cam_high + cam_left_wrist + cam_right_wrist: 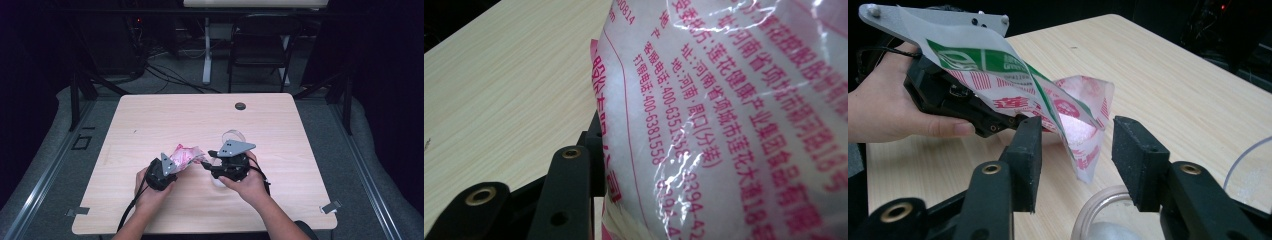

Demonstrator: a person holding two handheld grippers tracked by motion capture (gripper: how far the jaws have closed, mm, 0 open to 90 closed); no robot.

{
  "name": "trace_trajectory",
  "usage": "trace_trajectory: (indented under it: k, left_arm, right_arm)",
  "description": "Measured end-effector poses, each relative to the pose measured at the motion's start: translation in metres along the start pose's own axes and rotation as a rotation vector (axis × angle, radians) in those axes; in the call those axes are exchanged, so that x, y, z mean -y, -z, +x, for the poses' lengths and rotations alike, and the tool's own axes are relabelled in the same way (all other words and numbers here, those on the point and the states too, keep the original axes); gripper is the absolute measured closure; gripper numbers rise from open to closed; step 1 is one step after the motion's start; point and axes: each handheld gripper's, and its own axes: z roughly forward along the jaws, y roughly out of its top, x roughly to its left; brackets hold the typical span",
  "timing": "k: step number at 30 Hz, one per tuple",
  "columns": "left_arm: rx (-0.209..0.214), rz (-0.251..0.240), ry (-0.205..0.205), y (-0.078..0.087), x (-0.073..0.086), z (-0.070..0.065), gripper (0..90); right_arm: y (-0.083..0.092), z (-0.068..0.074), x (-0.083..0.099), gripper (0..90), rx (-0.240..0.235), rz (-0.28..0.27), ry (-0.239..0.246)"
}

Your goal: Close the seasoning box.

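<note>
Left tool (998,120) clamped on salt bag (1048,100), right tool (1075,150) open, bare table (165,112) beyond.

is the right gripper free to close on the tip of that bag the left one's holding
Probably yes: the right gripper stands open with the bag corner hanging between its pads, untouched, nothing blocking. The left gripper grips the bag's other end.

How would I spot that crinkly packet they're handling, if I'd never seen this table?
Start at the pale wooden table and look near its front edge, where two hands meet. The left tongs hold a translucent plastic bag printed in pink and green. It is the one colourful, crumpled thing, beside a clear round container.
</note>
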Motion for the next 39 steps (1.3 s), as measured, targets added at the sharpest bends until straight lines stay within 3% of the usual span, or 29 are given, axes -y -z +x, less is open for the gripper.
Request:
trace_trajectory:
  k: [15, 26, 31, 39]
  left_arm:
    - [0.022, -0.010, -0.018, 0.001, -0.002, -0.005, 60.6]
    - [0.011, -0.012, -0.064, 0.004, -0.002, -0.010, 60.6]
    - [0.001, -0.016, -0.073, 0.007, -0.002, -0.011, 60.6]
    - [-0.014, -0.017, -0.089, 0.010, -0.001, -0.011, 60.7]
  right_arm:
    - [-0.003, 0.006, -0.004, 48.9, 0.002, 0.000, 0.059]
    - [-0.013, 0.014, -0.005, 49.8, -0.028, 0.019, 0.097]
    - [-0.018, 0.016, -0.004, 56.3, -0.043, 0.040, 0.100]
    - [-0.019, 0.013, -0.002, 75.1, -0.062, 0.041, 0.050]
